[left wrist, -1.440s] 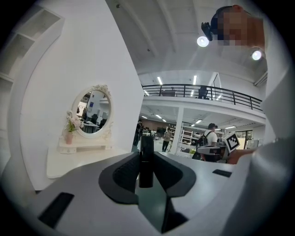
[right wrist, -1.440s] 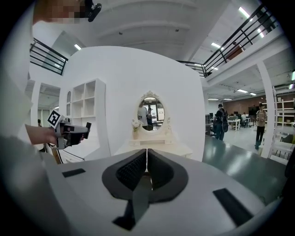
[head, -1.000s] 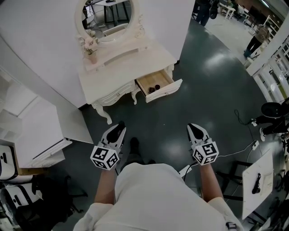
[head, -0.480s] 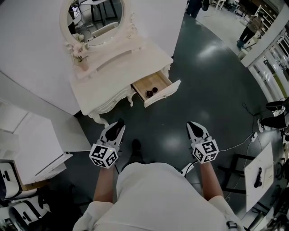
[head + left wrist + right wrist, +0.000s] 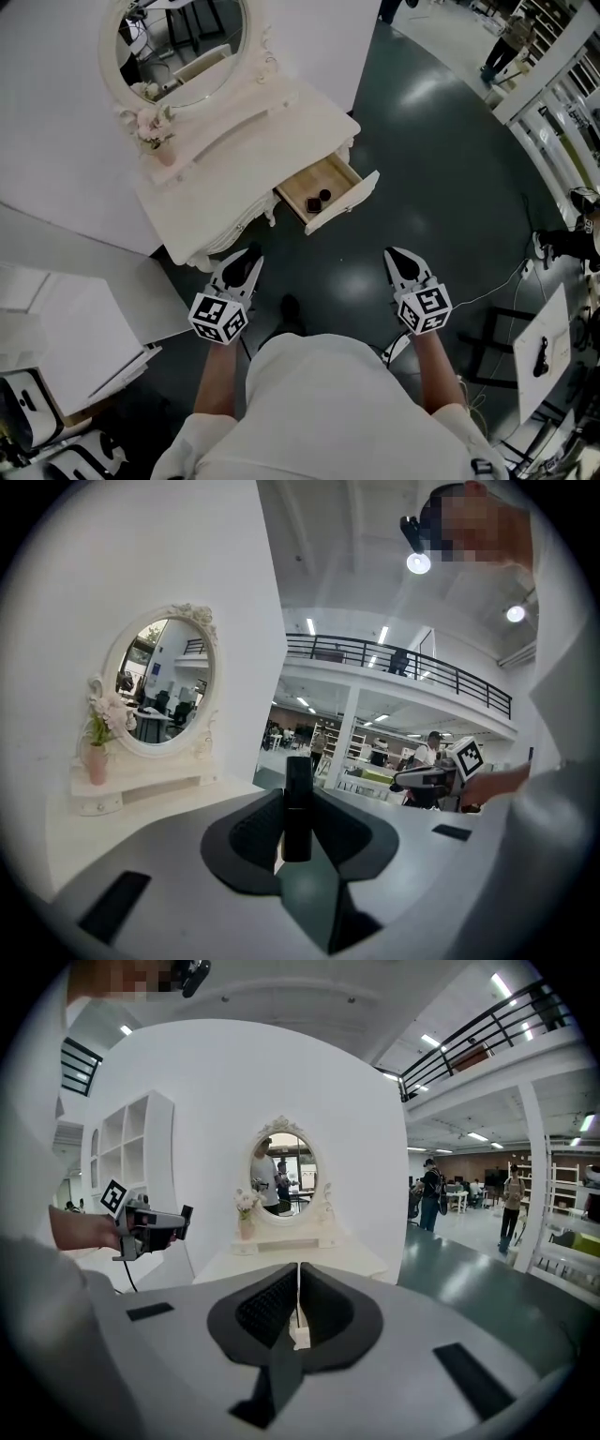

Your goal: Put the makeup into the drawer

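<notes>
A white dressing table (image 5: 234,159) with an oval mirror (image 5: 178,42) stands ahead on my left. Its wooden drawer (image 5: 330,183) is pulled open toward the right, and two small dark makeup items (image 5: 318,200) lie inside. My left gripper (image 5: 244,258) hovers over the floor just in front of the table, shut on a slim black makeup tube (image 5: 297,808) that stands upright between the jaws. My right gripper (image 5: 399,257) is over the dark floor, below and right of the drawer. Its jaws (image 5: 298,1290) are pressed together with nothing between them.
A small pink vase of flowers (image 5: 155,141) stands on the tabletop by the mirror. White shelving (image 5: 56,328) is at my left, and a white panel with cables (image 5: 539,347) at my right. Dark glossy floor (image 5: 441,159) spreads to the right, with people far off.
The dressing table and drawer have slid left and closer in the head view as I move. Both grippers keep their pose and hold.
</notes>
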The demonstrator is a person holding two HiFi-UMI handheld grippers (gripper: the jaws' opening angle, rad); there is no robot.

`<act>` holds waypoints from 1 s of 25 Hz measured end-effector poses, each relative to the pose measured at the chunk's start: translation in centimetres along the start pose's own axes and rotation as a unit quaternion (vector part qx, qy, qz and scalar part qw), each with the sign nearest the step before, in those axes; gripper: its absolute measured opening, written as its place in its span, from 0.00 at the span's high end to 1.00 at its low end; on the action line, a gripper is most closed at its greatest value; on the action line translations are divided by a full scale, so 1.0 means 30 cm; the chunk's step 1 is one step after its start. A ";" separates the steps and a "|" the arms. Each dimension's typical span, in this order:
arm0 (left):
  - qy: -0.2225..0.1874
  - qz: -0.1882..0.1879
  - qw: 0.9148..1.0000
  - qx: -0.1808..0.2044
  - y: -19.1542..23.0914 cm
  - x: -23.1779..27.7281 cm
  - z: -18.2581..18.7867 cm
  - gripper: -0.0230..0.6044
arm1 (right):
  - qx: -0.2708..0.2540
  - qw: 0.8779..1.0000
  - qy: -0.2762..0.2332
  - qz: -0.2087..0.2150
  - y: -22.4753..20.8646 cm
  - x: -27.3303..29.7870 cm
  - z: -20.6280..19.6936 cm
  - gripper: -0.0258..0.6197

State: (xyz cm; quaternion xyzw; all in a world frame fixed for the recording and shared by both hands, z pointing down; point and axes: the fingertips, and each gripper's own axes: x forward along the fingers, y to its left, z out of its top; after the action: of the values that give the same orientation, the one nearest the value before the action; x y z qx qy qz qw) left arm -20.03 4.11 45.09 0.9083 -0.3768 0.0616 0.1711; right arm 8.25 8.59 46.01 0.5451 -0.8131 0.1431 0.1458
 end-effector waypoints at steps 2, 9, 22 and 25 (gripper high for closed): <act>0.005 -0.007 1.000 0.004 0.046 0.022 0.008 0.80 | 0.001 1.000 0.003 -0.008 0.002 0.030 0.012 0.91; 0.009 -0.033 0.999 0.008 0.172 0.096 0.041 0.80 | 0.005 0.999 0.012 -0.038 -0.006 0.122 0.037 0.91; 0.020 -0.067 0.998 0.005 0.247 0.202 0.081 0.80 | 0.009 0.997 0.024 -0.067 -0.037 0.188 0.077 0.91; 0.024 -0.071 0.997 0.004 0.238 0.236 0.082 0.80 | 0.013 0.997 0.027 -0.068 -0.062 0.198 0.072 0.91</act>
State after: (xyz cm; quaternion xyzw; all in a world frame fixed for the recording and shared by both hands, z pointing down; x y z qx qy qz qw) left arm -20.11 -6.16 46.39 0.9318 -0.3065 0.0726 0.1803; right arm 7.64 2.06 46.49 0.5969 -0.7681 0.1582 0.1695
